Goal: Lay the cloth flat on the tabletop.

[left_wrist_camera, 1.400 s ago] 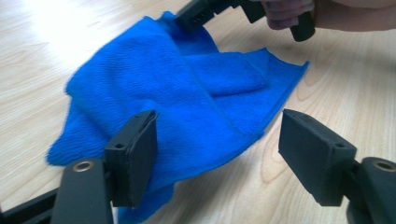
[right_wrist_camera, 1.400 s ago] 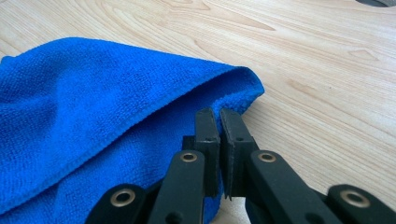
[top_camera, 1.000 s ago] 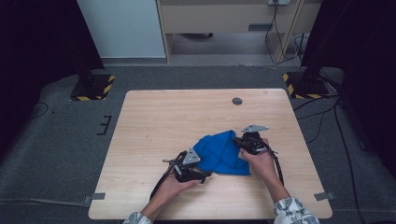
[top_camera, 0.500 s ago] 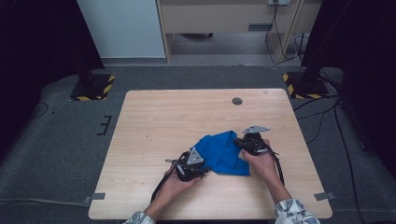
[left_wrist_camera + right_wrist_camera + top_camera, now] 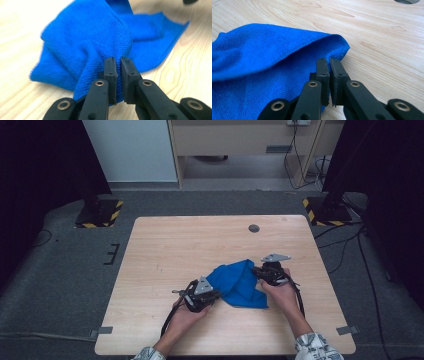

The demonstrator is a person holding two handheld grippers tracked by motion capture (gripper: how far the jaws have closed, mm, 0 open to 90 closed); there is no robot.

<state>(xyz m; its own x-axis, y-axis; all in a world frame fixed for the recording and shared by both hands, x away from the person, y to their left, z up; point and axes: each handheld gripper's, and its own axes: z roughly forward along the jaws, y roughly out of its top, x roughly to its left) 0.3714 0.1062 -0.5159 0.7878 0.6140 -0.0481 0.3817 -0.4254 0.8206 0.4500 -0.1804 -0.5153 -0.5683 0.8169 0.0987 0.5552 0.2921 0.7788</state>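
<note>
A crumpled blue cloth lies on the wooden table between both hands. My left gripper sits at the cloth's near-left edge; its jaws have just been closing and now pinch a fold of the blue cloth. In the left gripper view, my left gripper has fabric bunched up between its pads. My right gripper holds the cloth's right corner. In the right gripper view, my right gripper is shut on the hem of the blue cloth.
A small dark round hole sits in the table near its far edge. Black stands with yellow-black striped bases rest on the grey floor behind the table. Cables trail from both grippers toward the near edge.
My left gripper has shifted a little toward the cloth's left edge and its jaws have closed on a fold. The right gripper has kept still, holding its corner.
</note>
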